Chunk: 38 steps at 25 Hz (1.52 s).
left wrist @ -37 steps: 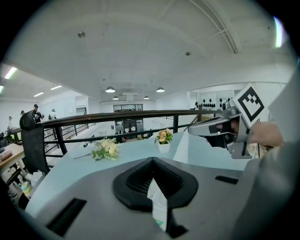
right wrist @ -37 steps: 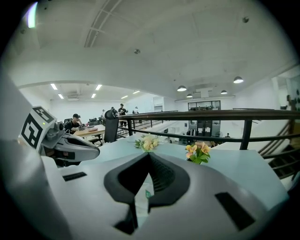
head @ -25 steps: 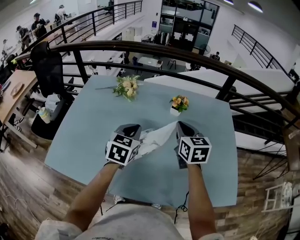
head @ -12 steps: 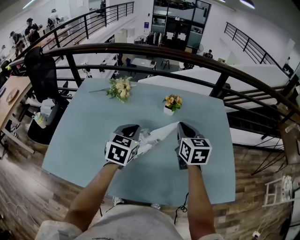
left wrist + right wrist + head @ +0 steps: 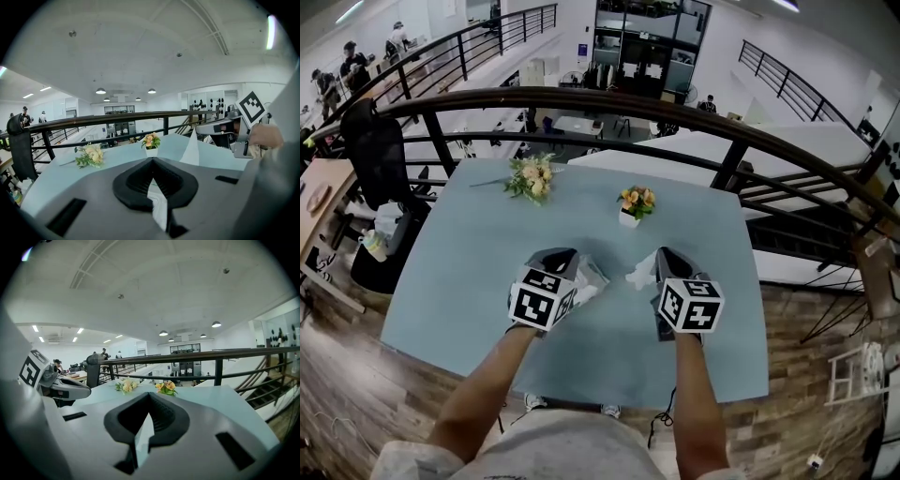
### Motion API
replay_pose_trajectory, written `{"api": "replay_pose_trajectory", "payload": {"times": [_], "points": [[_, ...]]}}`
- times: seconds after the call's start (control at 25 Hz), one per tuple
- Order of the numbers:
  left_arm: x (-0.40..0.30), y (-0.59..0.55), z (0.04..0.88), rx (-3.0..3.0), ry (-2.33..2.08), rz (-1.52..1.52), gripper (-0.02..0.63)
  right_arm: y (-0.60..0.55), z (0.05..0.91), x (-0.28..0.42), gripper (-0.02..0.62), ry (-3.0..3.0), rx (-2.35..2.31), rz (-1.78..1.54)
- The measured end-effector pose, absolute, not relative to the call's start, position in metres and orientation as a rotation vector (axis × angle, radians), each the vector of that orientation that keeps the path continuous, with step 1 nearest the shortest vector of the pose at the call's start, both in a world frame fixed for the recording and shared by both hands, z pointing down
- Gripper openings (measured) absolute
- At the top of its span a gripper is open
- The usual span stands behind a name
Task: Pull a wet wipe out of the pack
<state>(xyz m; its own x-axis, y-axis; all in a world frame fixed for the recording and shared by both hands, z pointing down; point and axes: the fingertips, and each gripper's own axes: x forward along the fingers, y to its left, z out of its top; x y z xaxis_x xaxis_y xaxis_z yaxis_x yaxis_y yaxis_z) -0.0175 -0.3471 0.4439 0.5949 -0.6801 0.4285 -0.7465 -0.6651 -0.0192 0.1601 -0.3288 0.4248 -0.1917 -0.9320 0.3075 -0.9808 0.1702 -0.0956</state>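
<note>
Shut left gripper (image 5: 559, 262) clamps the pack (image 5: 589, 277), half hidden behind it. The right gripper (image 5: 669, 264) pinches a wipe (image 5: 638, 275), apart from the pack, over a blue table (image 5: 469, 281) by a balcony railing (image 5: 581, 96). Left gripper view: only a white sliver of pack (image 5: 158, 206) shows between closed jaws. Right gripper view: closed jaws nip the wipe (image 5: 142, 439).

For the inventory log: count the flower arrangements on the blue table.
2. A pale bouquet lies at the table's far left; a small pot of orange flowers stands right of it. None appears hidden.
</note>
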Motion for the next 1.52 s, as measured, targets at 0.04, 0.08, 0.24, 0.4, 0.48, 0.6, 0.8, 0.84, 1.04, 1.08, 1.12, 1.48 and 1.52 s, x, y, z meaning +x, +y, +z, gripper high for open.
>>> {"api": "replay_pose_trajectory", "payload": {"times": [0.04,0.08,0.24,0.4,0.48,0.6,0.8,0.84,1.04,1.08,1.12,1.48,1.52], "points": [[-0.017,-0.347,0.443,2.657,-1.2,0.609,-0.006,-0.328,0.424,0.161,0.003,-2.259,1.88,0.411],[-0.018,-0.347,0.443,2.655,-1.202,0.606,-0.006,-0.326,0.423,0.163,0.003,-2.259,1.888,0.412],[-0.021,-0.349,0.44,2.649,-1.224,0.586,-0.006,-0.321,0.417,0.167,0.003,-2.258,1.918,0.392],[-0.025,-0.352,0.435,2.646,-1.249,0.561,-0.006,-0.318,0.41,0.171,0.003,-2.251,1.954,0.345],[-0.027,-0.353,0.434,2.644,-1.26,0.553,-0.006,-0.315,0.408,0.172,0.003,-2.253,1.97,0.313],[-0.029,-0.353,0.432,2.644,-1.278,0.538,-0.006,-0.311,0.404,0.173,0.003,-2.255,1.986,0.27],[-0.033,-0.357,0.427,2.644,-1.306,0.513,-0.006,-0.31,0.402,0.176,0.003,-2.241,1.999,0.239],[-0.033,-0.357,0.427,2.644,-1.307,0.51,-0.006,-0.31,0.402,0.176,0.003,-2.239,1.998,0.237],[-0.036,-0.358,0.428,2.644,-1.312,0.509,-0.006,-0.31,0.403,0.175,0.003,-2.238,1.997,0.232],[-0.036,-0.358,0.428,2.644,-1.312,0.51,-0.006,-0.311,0.403,0.175,0.003,-2.238,1.996,0.231],[-0.036,-0.358,0.428,2.644,-1.312,0.511,-0.006,-0.311,0.402,0.175,0.003,-2.239,1.996,0.229],[-0.038,-0.358,0.426,2.649,-1.316,0.516,-0.006,-0.31,0.402,0.173,0.003,-2.234,1.998,0.228],[-0.039,-0.359,0.426,2.65,-1.317,0.517,-0.006,-0.311,0.402,0.173,0.003,-2.232,2.0,0.227]]}}
